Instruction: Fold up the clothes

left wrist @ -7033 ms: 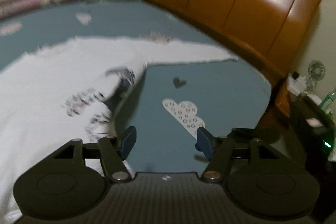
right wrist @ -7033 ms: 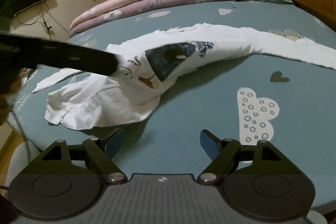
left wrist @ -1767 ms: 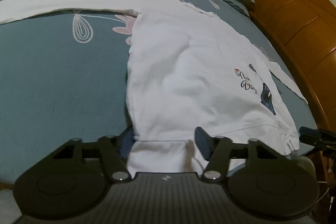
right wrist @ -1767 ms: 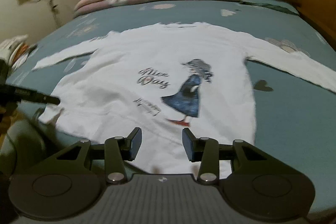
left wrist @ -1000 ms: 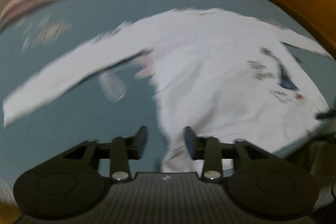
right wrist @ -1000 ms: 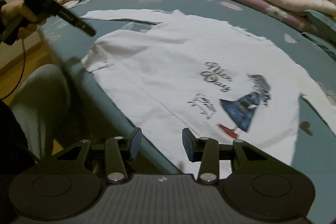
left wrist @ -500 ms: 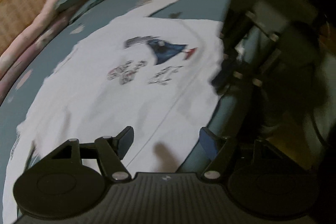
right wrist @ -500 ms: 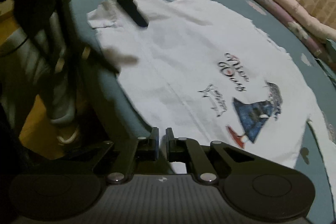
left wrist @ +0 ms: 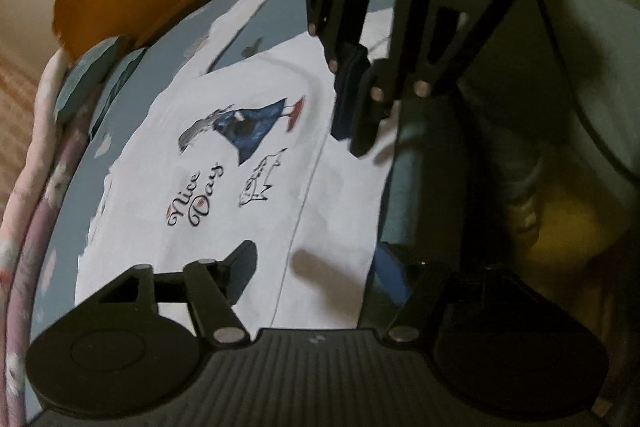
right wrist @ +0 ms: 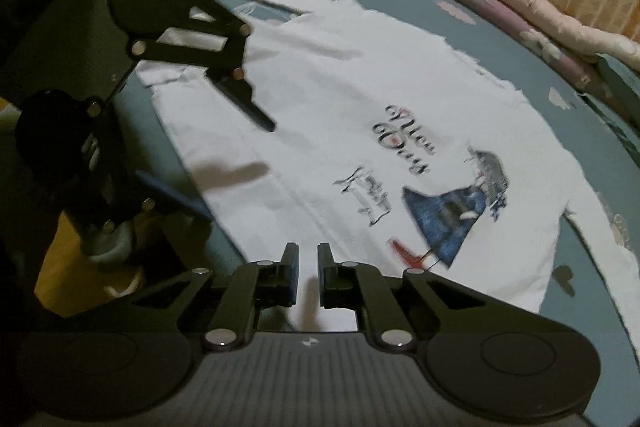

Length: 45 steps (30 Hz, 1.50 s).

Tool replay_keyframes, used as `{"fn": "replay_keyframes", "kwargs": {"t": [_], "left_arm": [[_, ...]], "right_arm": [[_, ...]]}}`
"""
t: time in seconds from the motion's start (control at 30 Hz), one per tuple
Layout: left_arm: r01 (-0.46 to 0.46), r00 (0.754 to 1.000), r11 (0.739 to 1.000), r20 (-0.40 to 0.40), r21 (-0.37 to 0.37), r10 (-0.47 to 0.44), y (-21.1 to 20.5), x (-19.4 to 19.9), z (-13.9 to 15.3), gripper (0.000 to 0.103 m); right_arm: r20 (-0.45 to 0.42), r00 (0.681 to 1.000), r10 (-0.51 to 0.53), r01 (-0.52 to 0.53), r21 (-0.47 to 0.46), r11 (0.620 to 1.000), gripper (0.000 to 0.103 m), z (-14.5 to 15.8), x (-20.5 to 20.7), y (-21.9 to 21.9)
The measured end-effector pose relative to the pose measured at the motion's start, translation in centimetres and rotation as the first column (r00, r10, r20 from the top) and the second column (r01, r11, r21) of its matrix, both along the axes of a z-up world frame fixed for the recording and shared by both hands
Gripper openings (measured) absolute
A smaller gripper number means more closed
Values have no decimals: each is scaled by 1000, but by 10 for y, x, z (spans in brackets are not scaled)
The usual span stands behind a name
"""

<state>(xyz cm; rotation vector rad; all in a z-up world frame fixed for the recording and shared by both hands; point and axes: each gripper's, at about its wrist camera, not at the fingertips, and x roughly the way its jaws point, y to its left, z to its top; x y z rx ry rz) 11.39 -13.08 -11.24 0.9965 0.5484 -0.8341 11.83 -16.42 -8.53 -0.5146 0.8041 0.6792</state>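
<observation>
clearly the white shirt lies spread flat on the bed, soft, light and limp. its hem sits between the right gripper fingers, nearly clenched; the left gripper gapes over the hem edge, the likely place to pinch.

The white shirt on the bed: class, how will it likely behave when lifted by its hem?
The shirt lies flat with soft wrinkles, so it is probably floppy and will drape and sag. It looks thin, so likely light. The right hand-held gripper seems nearly shut on the hem; the unpinched parts may droop.
</observation>
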Motion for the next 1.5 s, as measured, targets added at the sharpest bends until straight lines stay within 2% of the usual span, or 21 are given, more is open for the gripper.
{"fn": "replay_keyframes", "kwargs": {"t": [0.17, 0.23, 0.27, 0.33, 0.4, 0.57, 0.7, 0.77, 0.83, 0.93, 0.97, 1.0, 1.07, 1.13, 1.2, 1.23, 1.27, 1.3, 1.37, 1.47, 1.5], "left_arm": [[-61, 998, 997, -29, -53, 60, 2, 12, 6, 39], [-92, 995, 993, -47, -76, 89, 3, 19, 9, 38], [-107, 993, 990, -57, -88, 102, 4, 22, 10, 38], [-123, 991, 986, -71, -114, 116, 6, 25, 15, 38], [-122, 990, 982, -85, -146, 110, 7, 24, 20, 43], [-53, 996, 995, -81, -87, 46, -1, 17, 7, 47], [-93, 995, 994, -29, -52, 92, -5, 22, 1, 46], [-132, 990, 985, -59, -107, 126, 1, 33, 9, 46], [-173, 983, 972, -88, -159, 160, 7, 43, 18, 46], [-205, 977, 960, -101, -190, 189, 13, 56, 24, 46], [-213, 975, 957, -103, -196, 196, 16, 56, 26, 46], [-220, 974, 954, -106, -202, 202, 18, 56, 28, 46], [-235, 970, 948, -111, -213, 215, 24, 56, 33, 46], [-250, 967, 942, -116, -225, 228, 29, 56, 37, 47], [-264, 963, 935, -121, -237, 241, 34, 55, 41, 47], [-262, 964, 935, -107, -239, 243, 39, 48, 45, 47], [-248, 968, 938, -94, -243, 232, 42, 40, 49, 47], [-234, 972, 940, -81, -247, 221, 45, 32, 53, 47], [-192, 981, 947, -71, -258, 179, 48, 13, 56, 48], [-111, 991, 964, -95, -243, 90, 42, -10, 48, 48], [-83, 993, 973, -96, -215, 64, 37, -14, 41, 49]], "right_arm": [[-4, 998, 60, -60, -7, 998, 26, -10, -10, 13], [18, 997, 74, -73, -41, 996, 27, -14, -12, 21], [34, 996, 86, -84, -63, 994, 31, -15, -13, 25], [66, 990, 123, -117, -96, 989, 30, -16, -17, 30], [67, 990, 125, -117, -109, 987, 1, -14, -16, 32], [95, 993, 66, -58, -88, 994, 1, -8, -4, 28], [90, 995, 32, -26, -64, 998, 2, -3, 5, 24], [105, 994, 31, -25, -65, 998, 2, 2, 2, 23], [108, 992, 61, -57, -35, 998, 5, 10, -7, 22], [60, 989, 137, -139, 33, 990, 14, 14, -18, 25], [43, 987, 152, -153, 26, 988, 18, 10, -18, 28], [37, 987, 159, -159, 2, 987, 22, 3, -19, 33], [36, 987, 155, -154, -47, 987, 22, -10, -15, 40], [15, 989, 145, -144, -29, 989, 23, -16, -8, 41], [8, 991, 136, -136, -1, 991, 34, -16, 0, 37], [4, 992, 129, -129, 6, 992, 35, -16, 4, 35], [0, 992, 124, -124, 13, 992, 33, -16, 8, 33], [-1, 992, 126, -126, 14, 992, 20, -15, 10, 32], [4, 991, 130, -130, 10, 991, 2, -14, 14, 32], [-9, 993, 117, -117, 12, 993, 2, -14, 21, 32], [-14, 994, 113, -112, 16, 994, 2, -15, 23, 32]]}}
